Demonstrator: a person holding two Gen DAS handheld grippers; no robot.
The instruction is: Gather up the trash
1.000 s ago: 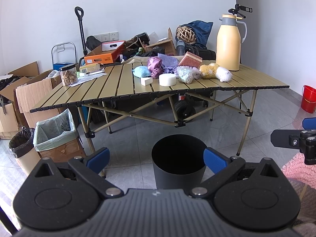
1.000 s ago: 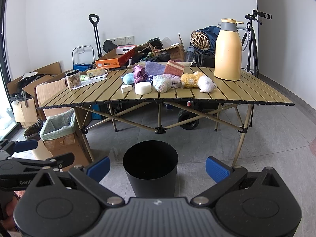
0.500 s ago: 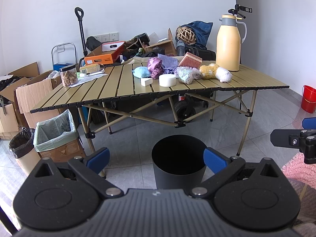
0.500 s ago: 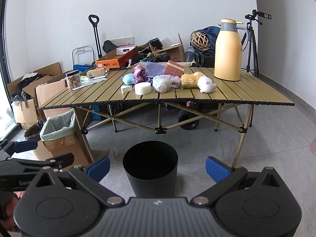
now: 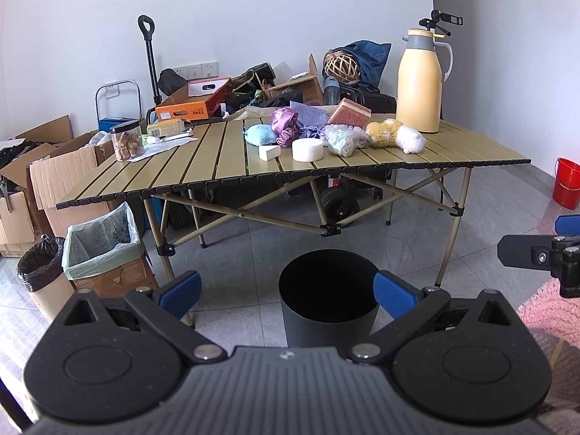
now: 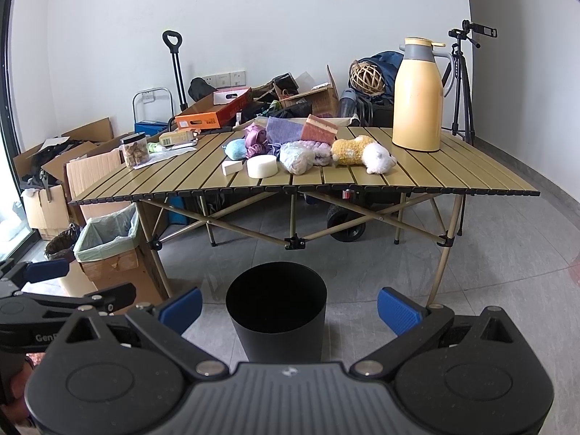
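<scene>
A black round bin (image 5: 328,301) stands on the floor in front of a folding slatted table (image 5: 203,170); it also shows in the right wrist view (image 6: 277,304). On the table lie a white foam disc (image 5: 307,150), a white block (image 5: 269,152), a blue fluffy ball (image 5: 260,134), purple ribbon (image 5: 284,123), a clear bag (image 5: 339,139) and a yellow-white plush toy (image 5: 395,136). My left gripper (image 5: 286,295) is open and empty, low in front of the bin. My right gripper (image 6: 288,308) is open and empty, beside it.
A tall yellow thermos (image 5: 420,79) and a snack jar (image 5: 127,139) stand on the table. Cardboard boxes, a lined box bin (image 5: 101,243) and a black-bagged bin (image 5: 38,264) sit at the left. A red bucket (image 5: 567,181) and pink rug (image 5: 547,311) are at the right.
</scene>
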